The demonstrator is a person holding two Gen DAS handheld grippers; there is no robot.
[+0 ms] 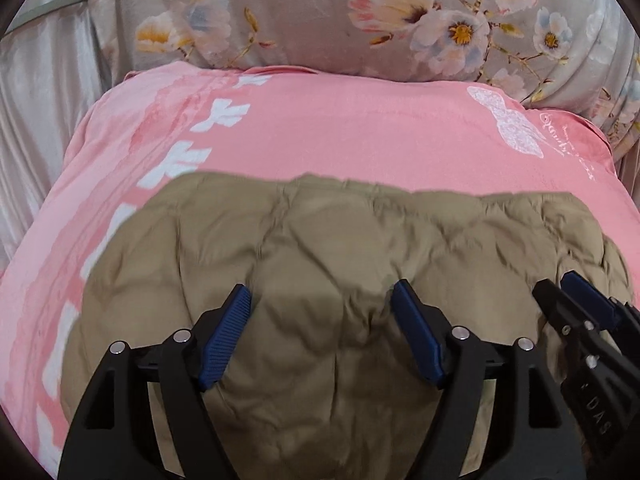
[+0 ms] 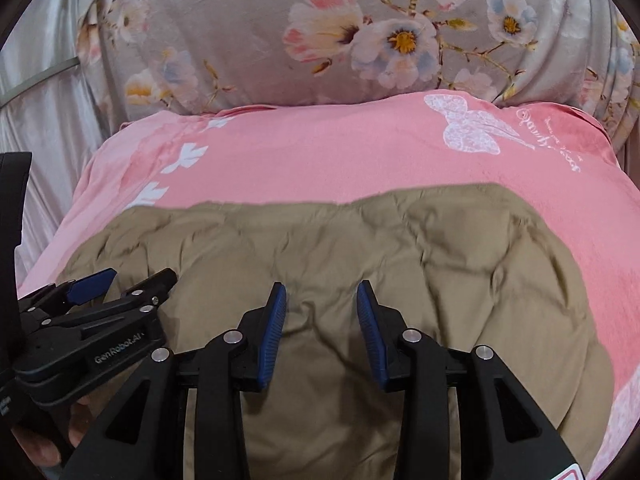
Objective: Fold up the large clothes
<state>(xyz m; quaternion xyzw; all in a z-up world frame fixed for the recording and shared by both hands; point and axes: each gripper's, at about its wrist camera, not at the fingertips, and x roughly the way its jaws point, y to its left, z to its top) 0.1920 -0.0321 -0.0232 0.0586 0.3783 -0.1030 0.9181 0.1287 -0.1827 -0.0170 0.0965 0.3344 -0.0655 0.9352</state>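
Observation:
A tan quilted jacket (image 1: 320, 248) lies spread on a pink sheet (image 1: 340, 128); it also shows in the right wrist view (image 2: 360, 248). My left gripper (image 1: 320, 300) is open, its blue pads wide apart just above the jacket's near part. My right gripper (image 2: 322, 300) is open, pads apart over the jacket. Each gripper shows in the other's view: the right gripper (image 1: 560, 292) at the right edge, the left gripper (image 2: 132, 276) at the left edge. Both hold nothing.
A floral grey pillow or duvet (image 1: 360, 20) lies behind the pink sheet (image 2: 320, 152). Pale satin fabric (image 1: 40, 92) hangs at the left. A white butterfly print (image 2: 472, 128) marks the sheet's far right.

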